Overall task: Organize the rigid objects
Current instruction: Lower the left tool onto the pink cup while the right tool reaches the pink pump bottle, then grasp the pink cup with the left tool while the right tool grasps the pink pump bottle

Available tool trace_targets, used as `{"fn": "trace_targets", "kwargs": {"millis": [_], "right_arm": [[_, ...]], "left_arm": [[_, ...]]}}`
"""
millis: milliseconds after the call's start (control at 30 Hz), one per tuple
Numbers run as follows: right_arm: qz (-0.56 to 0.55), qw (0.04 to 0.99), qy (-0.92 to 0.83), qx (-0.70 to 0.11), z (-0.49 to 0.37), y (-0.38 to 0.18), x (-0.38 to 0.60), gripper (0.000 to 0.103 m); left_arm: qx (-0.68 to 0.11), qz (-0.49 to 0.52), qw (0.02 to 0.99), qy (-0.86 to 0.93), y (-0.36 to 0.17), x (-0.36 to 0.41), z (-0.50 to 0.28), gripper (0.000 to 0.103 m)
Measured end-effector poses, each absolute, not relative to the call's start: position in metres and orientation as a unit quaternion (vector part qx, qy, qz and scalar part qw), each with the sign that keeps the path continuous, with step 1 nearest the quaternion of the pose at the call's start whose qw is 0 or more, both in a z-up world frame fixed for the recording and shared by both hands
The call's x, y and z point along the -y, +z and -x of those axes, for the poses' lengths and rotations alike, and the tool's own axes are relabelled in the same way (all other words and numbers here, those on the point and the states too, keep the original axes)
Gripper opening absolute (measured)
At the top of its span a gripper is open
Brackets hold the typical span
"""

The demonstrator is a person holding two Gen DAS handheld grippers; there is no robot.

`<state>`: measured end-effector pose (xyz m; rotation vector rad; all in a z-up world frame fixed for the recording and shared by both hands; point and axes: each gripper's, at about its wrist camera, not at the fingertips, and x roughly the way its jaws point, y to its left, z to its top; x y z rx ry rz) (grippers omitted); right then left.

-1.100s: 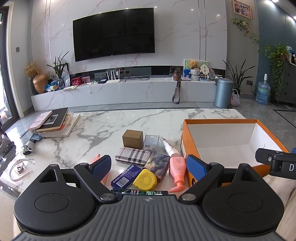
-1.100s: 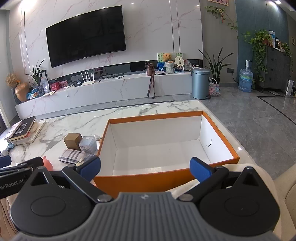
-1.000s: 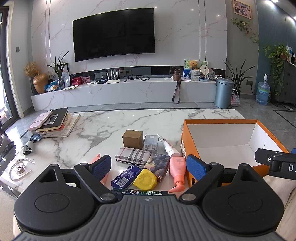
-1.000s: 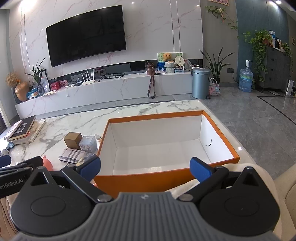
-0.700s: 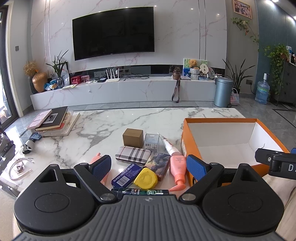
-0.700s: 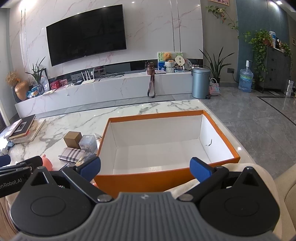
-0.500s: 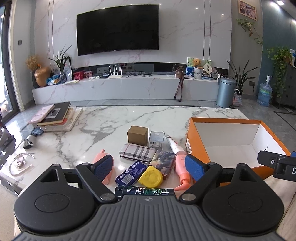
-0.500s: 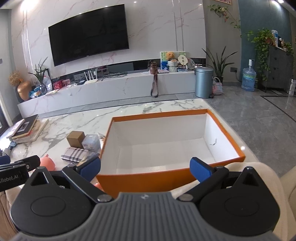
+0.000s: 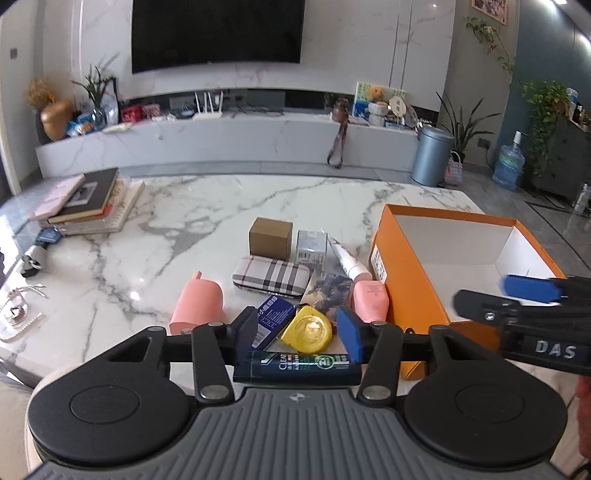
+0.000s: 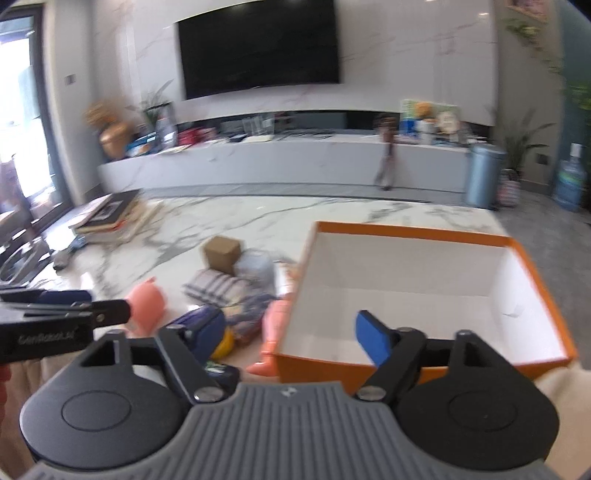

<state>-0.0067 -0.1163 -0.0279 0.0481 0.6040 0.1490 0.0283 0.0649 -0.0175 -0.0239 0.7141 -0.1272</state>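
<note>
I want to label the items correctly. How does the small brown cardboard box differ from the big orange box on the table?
The brown cardboard box is small, closed and plain; the orange box is far larger, open-topped, white inside and holds nothing visible. Both rest on the marble table.

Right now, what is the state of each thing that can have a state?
Orange box: open, no lid, empty.
Left tool: jaws have just been closing, open, nothing gripped.
Right tool: jaws have just been closing, open, nothing gripped.
Dark green bottle: lying on its side.
Pink tube: lying flat beside the box.
Brown carton: closed.
Television: screen dark.
</note>
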Motion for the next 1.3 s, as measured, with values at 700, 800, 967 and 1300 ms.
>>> {"fn": "trace_targets", "kwargs": {"millis": [700, 800, 967, 1300], "right_arm": [[0.062, 0.875, 0.167, -0.449, -0.118, -0.074, 0.025, 0.045], [0.083, 0.87, 0.157, -0.46, -0.13, -0.082, 0.023, 0.045], [0.119, 0.859, 0.13, -0.481, -0.141, -0.093, 0.025, 0.041], [0.122, 0.836, 0.074, -0.53, -0.149, -0.11, 0.044, 0.038]], "left_arm": [[-0.482, -0.01, 0.875, -0.038, -0.067, -0.145, -0.153, 0.077], [-0.512, -0.012, 0.857, -0.055, -0.085, -0.148, -0.171, 0.078], [-0.538, -0.021, 0.841, -0.061, -0.102, -0.148, -0.188, 0.077], [-0.557, -0.016, 0.828, -0.069, -0.116, -0.147, -0.198, 0.062]]}}
